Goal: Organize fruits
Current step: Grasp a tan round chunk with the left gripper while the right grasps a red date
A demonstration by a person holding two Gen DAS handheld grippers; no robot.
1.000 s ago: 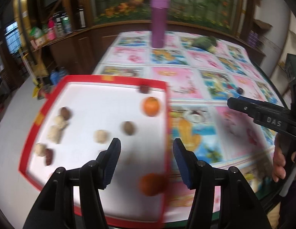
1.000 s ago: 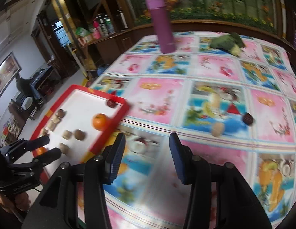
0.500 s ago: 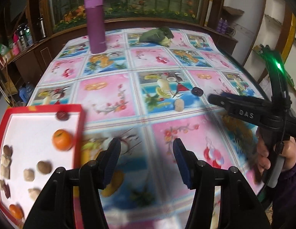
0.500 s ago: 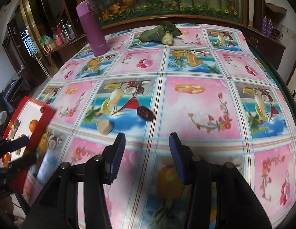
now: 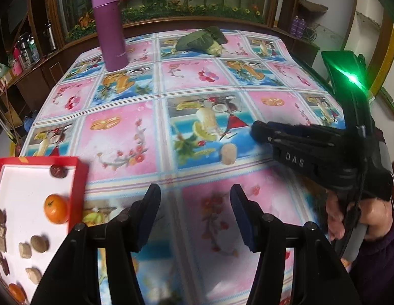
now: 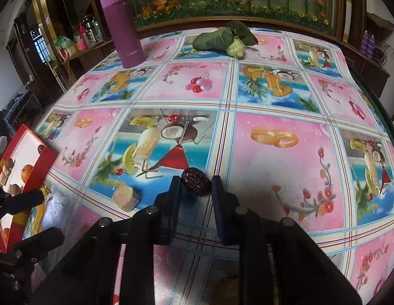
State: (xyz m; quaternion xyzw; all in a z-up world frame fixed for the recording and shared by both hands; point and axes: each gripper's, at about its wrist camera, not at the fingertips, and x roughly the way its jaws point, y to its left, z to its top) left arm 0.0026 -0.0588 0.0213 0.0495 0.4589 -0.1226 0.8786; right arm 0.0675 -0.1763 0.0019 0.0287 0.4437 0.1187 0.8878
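A dark red dried date (image 6: 196, 185) lies on the fruit-print tablecloth between the fingertips of my right gripper (image 6: 196, 186). Its jaws are closing and the pads touch the date's two sides. A beige lump (image 6: 126, 198) rests on the cloth just left of it. In the left wrist view the right gripper (image 5: 258, 129) comes in from the right and hides the date, with the beige lump (image 5: 228, 153) beside its tip. My left gripper (image 5: 195, 203) hangs open over bare cloth, holding nothing. The red-rimmed white tray (image 5: 79, 178) at the left holds an orange (image 5: 56, 208), a date and several brown and beige pieces.
A tall purple flask (image 5: 109, 25) stands at the far left of the table. A green leafy vegetable (image 5: 202, 40) lies at the far middle. The table's right edge (image 6: 369, 94) curves round past my right gripper. A hand (image 5: 349, 218) grips the right tool's handle.
Both grippers have swung right, away from the tray, to the middle of the table. The right gripper came down over the date and its jaws narrowed onto it. The left jaws kept their width.
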